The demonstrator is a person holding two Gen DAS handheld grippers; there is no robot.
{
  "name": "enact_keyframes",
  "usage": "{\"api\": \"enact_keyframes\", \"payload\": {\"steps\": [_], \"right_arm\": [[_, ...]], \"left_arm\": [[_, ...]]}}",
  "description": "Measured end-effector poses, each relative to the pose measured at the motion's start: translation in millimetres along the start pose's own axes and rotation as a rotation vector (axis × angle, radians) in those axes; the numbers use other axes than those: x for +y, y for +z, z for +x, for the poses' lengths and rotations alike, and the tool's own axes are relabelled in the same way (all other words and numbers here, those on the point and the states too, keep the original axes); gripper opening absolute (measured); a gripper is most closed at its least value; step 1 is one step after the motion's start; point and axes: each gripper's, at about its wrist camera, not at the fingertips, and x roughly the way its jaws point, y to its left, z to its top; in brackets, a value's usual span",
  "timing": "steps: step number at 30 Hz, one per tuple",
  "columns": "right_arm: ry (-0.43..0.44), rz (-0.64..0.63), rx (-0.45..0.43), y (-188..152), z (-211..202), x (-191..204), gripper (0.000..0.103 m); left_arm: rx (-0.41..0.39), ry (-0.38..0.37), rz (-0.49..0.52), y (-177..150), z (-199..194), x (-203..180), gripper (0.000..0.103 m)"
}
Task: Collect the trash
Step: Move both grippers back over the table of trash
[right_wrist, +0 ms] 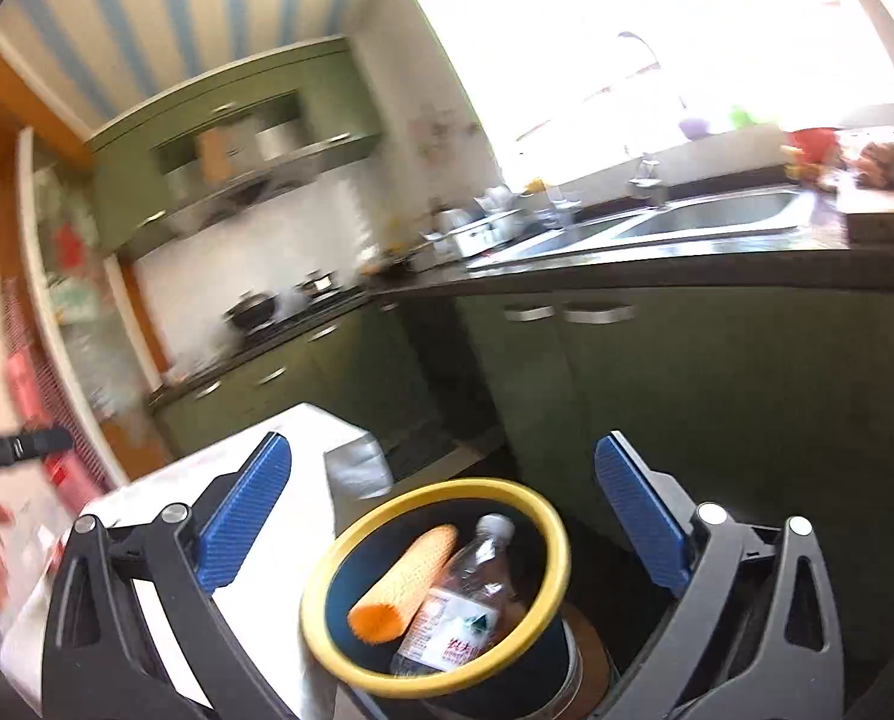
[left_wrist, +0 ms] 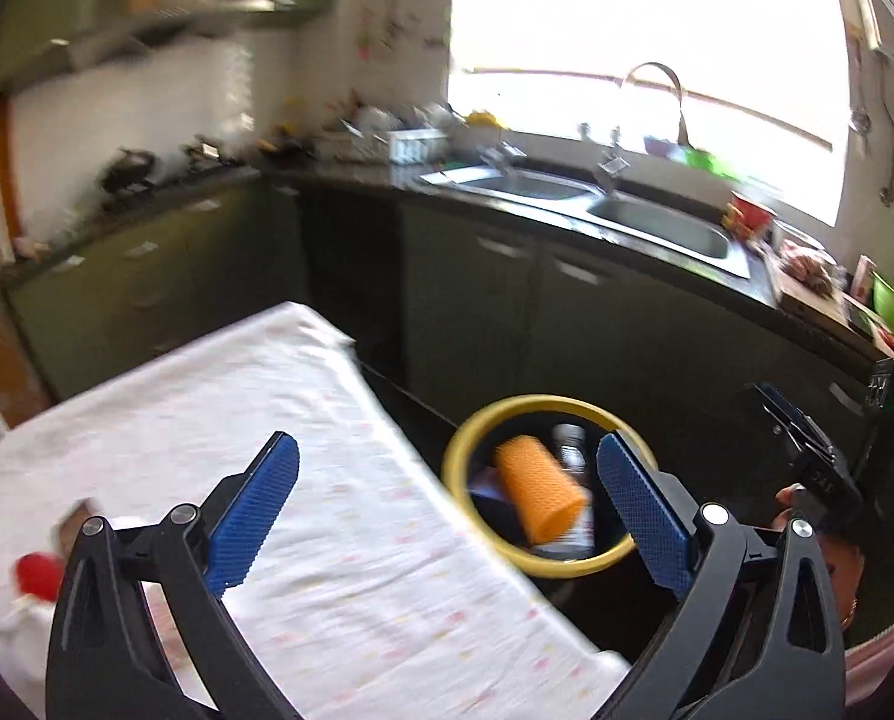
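Note:
A dark trash bin with a yellow rim [left_wrist: 465, 450] [right_wrist: 558, 546] stands beside the cloth-covered table [left_wrist: 327, 540] [right_wrist: 303, 420]. Inside lie an orange textured roll [left_wrist: 537, 489] [right_wrist: 405, 576] and a clear plastic bottle [right_wrist: 465, 594] [left_wrist: 570, 441]. My left gripper [left_wrist: 447, 510] is open and empty, above the table edge and the bin. My right gripper [right_wrist: 444, 510] is open and empty, above the bin. A red object [left_wrist: 36, 576] and some pale scraps lie on the table at the far left.
Green kitchen cabinets [left_wrist: 477, 276] [right_wrist: 717, 372] and a dark counter with a double sink [left_wrist: 657, 222] [right_wrist: 705, 216] stand behind the bin. A stove with pots [right_wrist: 267, 309] is at the left. The other gripper's body [left_wrist: 807, 450] shows at the right.

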Motion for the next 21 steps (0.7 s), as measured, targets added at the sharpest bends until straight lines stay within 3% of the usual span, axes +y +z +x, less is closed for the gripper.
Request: {"api": "enact_keyframes", "payload": {"steps": [3,8,15,19,21], "right_arm": [[0.005,-0.017,0.012,-1.0,0.2,15.5,0.097],[0.045,-0.194,0.114,-8.0,6.3,80.2,0.097],[0.277,-0.315,0.218,-30.8,3.6,177.5,0.097],[0.397,-0.405,0.285,-40.2,6.2,229.6,0.097],[0.522,-0.469,0.346,-42.1,16.5,258.2,0.097]], "left_arm": [[-0.038,0.088,-0.044,-12.0,-41.7,33.3,0.098],[-0.059,0.213,-0.124,-41.8,-98.5,81.5,0.098],[-0.118,0.348,-0.199,-92.4,-171.1,148.3,0.098],[-0.138,0.375,-0.236,-117.6,-201.9,186.6,0.098],[-0.138,0.37,-0.263,-128.2,-210.5,205.4,0.098]]}}
